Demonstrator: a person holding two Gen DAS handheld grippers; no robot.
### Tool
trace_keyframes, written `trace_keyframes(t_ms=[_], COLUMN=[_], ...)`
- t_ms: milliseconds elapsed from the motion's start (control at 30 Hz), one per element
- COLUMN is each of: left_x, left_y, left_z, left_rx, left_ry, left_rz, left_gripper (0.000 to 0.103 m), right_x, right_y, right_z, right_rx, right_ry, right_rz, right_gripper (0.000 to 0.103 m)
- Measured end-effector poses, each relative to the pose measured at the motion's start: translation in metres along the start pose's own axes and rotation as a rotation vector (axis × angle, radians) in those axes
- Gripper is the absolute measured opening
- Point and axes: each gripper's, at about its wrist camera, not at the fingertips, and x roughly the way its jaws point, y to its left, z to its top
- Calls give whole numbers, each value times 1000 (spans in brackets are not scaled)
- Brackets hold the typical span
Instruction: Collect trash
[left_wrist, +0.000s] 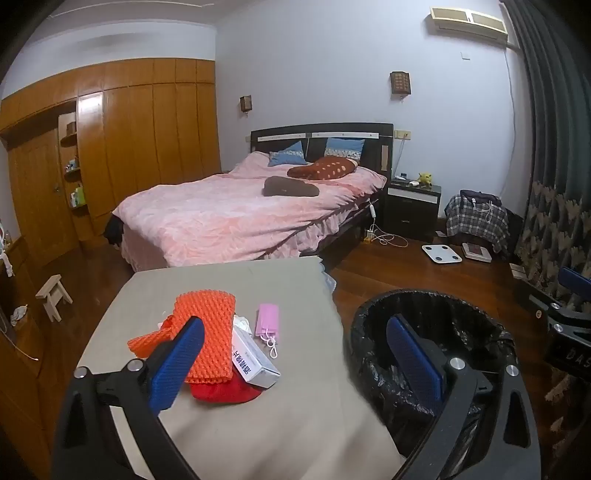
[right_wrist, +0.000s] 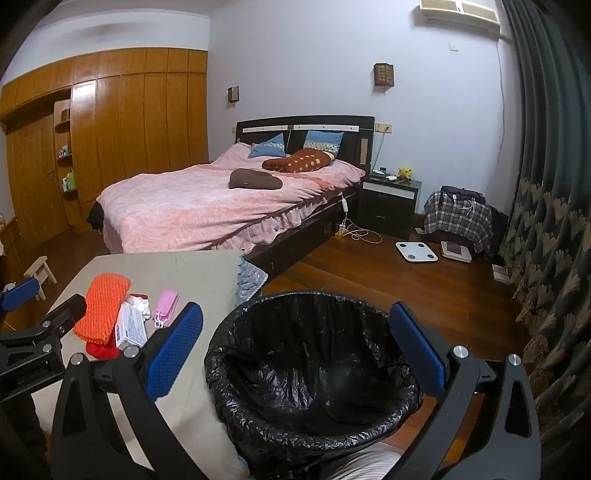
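Observation:
On the beige table (left_wrist: 229, 280) lies a pile of trash: an orange foam net (left_wrist: 201, 328), a white box with print (left_wrist: 253, 360), a pink face mask (left_wrist: 267, 323), a red item (left_wrist: 221, 391) under the net, and crumpled white tissue (left_wrist: 242, 321). The pile also shows in the right wrist view, with the net (right_wrist: 101, 308), box (right_wrist: 129, 326) and mask (right_wrist: 166, 302). A bin lined with a black bag (right_wrist: 314, 373) stands right of the table; it also shows in the left wrist view (left_wrist: 432, 354). My left gripper (left_wrist: 295, 365) is open, near the pile. My right gripper (right_wrist: 295, 354) is open above the bin.
A bed with a pink cover (left_wrist: 240, 210) stands behind the table. A dark nightstand (left_wrist: 412, 206), a white scale (left_wrist: 441, 253) and cables lie on the wood floor to the right. A small wooden stool (left_wrist: 53, 295) stands left. Curtains (right_wrist: 546, 221) hang on the right.

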Motion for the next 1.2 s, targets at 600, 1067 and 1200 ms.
trace_keyframes(t_ms=[600, 1067, 1200], left_x=[-1, 0, 0], left_y=[0, 0, 0], left_z=[0, 0, 0], left_rx=[1, 1, 3], left_ry=[-1, 0, 0], left_rz=[-4, -5, -6], left_gripper=[97, 97, 97], right_x=[1, 0, 0], right_y=[0, -2, -1], right_z=[0, 0, -1], right_rx=[3, 4, 3], right_ry=[1, 3, 4], right_rz=[1, -1, 0], right_gripper=[98, 98, 98])
